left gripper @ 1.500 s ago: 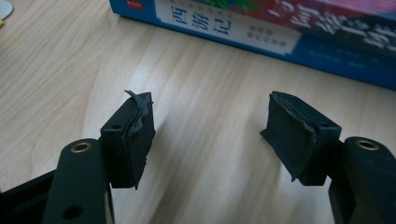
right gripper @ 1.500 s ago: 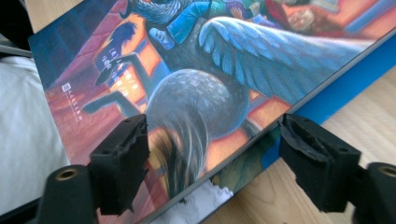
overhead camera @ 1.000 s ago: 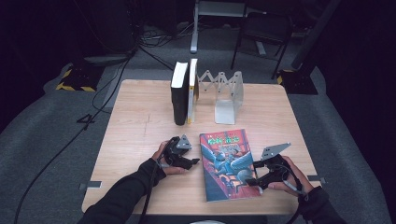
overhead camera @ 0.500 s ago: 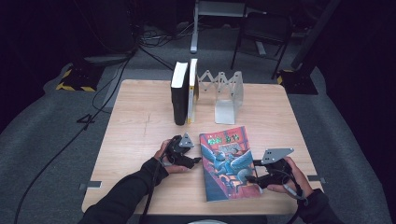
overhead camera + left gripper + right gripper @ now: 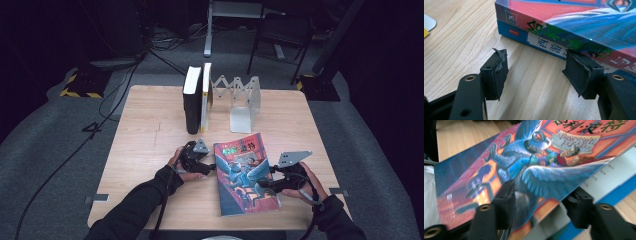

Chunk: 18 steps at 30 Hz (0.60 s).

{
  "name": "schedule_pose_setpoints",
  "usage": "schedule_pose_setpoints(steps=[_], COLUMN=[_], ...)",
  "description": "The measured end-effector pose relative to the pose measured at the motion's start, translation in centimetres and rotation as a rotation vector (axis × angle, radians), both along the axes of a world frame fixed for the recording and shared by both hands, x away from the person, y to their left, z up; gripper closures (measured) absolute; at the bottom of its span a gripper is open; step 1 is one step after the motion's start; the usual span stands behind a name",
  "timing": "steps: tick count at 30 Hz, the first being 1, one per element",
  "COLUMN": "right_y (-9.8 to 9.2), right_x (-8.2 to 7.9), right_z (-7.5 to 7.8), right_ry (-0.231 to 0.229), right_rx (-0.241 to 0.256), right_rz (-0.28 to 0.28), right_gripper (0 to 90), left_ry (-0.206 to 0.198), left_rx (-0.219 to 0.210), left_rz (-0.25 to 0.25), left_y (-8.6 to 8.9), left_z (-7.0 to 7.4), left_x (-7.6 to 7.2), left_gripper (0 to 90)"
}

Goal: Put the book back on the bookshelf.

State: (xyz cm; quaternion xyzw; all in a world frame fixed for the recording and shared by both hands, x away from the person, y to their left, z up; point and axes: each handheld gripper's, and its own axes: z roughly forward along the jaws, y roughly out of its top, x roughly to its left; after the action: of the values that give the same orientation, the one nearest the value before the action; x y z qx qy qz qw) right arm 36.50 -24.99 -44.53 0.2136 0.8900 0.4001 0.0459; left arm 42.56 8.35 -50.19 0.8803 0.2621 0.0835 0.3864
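Note:
A colourful paperback book [image 5: 245, 172] lies flat on the wooden table [image 5: 145, 130], near the front edge. My left gripper [image 5: 210, 167] sits low at the book's spine [image 5: 574, 22], open, with one jaw close against the spine and bare wood between the jaws [image 5: 536, 67]. My right gripper [image 5: 266, 184] is at the book's right edge. In the right gripper view the front cover [image 5: 524, 167] is lifted off the white pages and slants between the two spread jaws [image 5: 544, 195], one above it and one below.
A black book [image 5: 192, 102] and a pale one [image 5: 206, 95] stand upright at the back middle. A silver expanding book rack [image 5: 241, 102] stands beside them. A chair [image 5: 280, 30] and cables lie on the dark floor beyond.
Very little: the right hand has shifted slightly at the book's right edge. The left gripper stays by the spine.

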Motion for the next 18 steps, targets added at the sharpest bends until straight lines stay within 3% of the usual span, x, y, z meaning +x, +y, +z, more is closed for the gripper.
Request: schedule_pose_setpoints(steps=[4,9,11,14,18], right_y=[0.3,0.3,0.4,0.7,1.0], right_x=[0.9,1.1,1.1,1.1,1.3], right_z=[-0.3,-0.3,-0.1,0.3,0.7], right_ry=[0.045,0.046,0.03,-0.007,-0.054], right_rx=[0.02,0.045,0.066,0.073,0.088], right_rz=[0.015,0.029,0.035,0.035,0.011], right_gripper=[61.6,66.5,68.9,70.9,72.2], left_ry=[0.003,0.006,-0.012,-0.005,-0.003], left_rx=[-0.002,-0.005,0.004,-0.002,-0.064], left_rz=[0.004,-0.005,-0.023,-0.038,-0.027], left_y=[0.0,0.1,0.0,0.1,0.8], left_z=[0.0,0.0,0.1,0.3,1.0], left_x=[0.3,0.8,0.9,1.4,2.3], left_gripper=[35.8,41.1,44.7,52.3,60.5])
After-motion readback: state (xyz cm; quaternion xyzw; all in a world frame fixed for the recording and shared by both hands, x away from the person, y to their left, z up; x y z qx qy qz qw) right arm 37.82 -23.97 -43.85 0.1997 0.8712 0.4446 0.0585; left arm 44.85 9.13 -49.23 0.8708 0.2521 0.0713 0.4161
